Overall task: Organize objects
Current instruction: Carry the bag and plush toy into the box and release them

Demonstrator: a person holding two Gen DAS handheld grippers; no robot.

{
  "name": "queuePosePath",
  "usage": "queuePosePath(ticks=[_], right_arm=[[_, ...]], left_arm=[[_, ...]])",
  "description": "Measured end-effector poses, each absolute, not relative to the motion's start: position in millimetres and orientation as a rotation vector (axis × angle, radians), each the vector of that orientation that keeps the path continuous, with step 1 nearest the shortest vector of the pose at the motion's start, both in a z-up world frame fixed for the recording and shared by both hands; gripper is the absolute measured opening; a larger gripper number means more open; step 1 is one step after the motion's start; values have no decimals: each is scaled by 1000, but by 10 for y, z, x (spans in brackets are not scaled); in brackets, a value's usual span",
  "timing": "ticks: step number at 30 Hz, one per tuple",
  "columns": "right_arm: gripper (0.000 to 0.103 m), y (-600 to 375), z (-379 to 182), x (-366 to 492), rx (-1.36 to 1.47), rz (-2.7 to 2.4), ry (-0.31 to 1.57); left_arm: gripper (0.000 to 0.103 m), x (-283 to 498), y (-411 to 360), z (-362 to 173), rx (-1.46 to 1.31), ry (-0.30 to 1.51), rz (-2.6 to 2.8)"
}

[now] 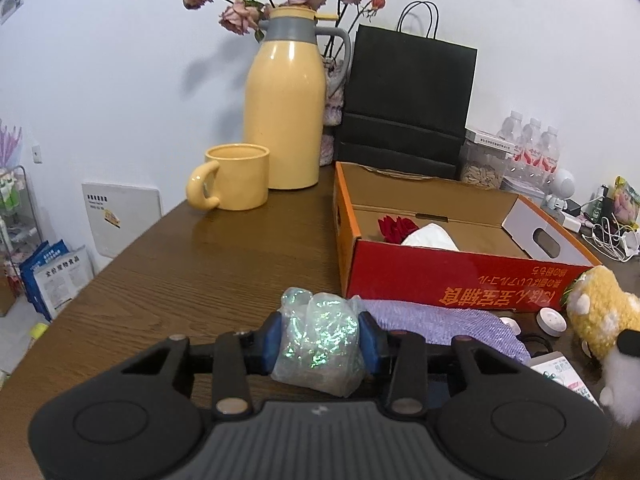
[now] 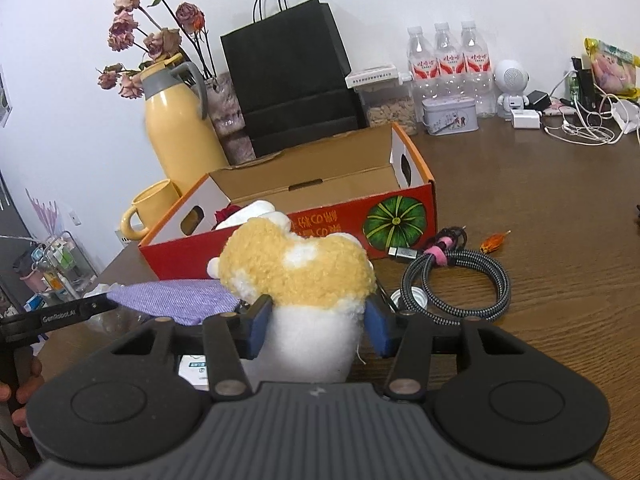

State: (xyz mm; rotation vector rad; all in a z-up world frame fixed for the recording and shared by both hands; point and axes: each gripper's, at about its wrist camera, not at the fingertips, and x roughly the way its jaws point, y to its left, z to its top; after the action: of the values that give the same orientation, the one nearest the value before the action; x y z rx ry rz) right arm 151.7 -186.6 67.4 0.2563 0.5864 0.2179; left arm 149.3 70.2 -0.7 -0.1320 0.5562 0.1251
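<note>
Left gripper (image 1: 320,338) is closed on a clear bag of iridescent shreds (image 1: 320,340), blue pads pressing both its sides; the bag sits low over the wooden counter (image 1: 180,264), near its front edge, just beside a purple knit cloth (image 1: 436,320). Right gripper (image 2: 318,322) is clamped on the white base of a yellow-and-white plush toy (image 2: 300,268), which sticks up above the pads; whether it touches the counter can't be told.

Red cardboard box (image 1: 460,276) stands open just behind both held things, mid-counter, with a red rose (image 1: 396,228) and a white wad (image 1: 430,236) inside at its left end. Yellow mug (image 1: 232,178) and yellow thermos jug (image 1: 286,108) stand near the counter's back left corner, black paper bag (image 1: 408,100) behind the box. Coiled braided cable (image 2: 460,280) lies on the counter right of the plush, in front of the box.
</note>
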Motion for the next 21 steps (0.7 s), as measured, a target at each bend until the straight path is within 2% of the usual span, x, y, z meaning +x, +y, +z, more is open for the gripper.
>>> queuePosePath(ticks=[9, 21], right_arm=[[50, -1875, 759, 1508, 244, 214, 552], [50, -1887, 972, 1741, 184, 210, 485]], left_arm=[[38, 1329, 695, 202, -116, 486, 120], [38, 1518, 418, 443, -111, 413, 62]])
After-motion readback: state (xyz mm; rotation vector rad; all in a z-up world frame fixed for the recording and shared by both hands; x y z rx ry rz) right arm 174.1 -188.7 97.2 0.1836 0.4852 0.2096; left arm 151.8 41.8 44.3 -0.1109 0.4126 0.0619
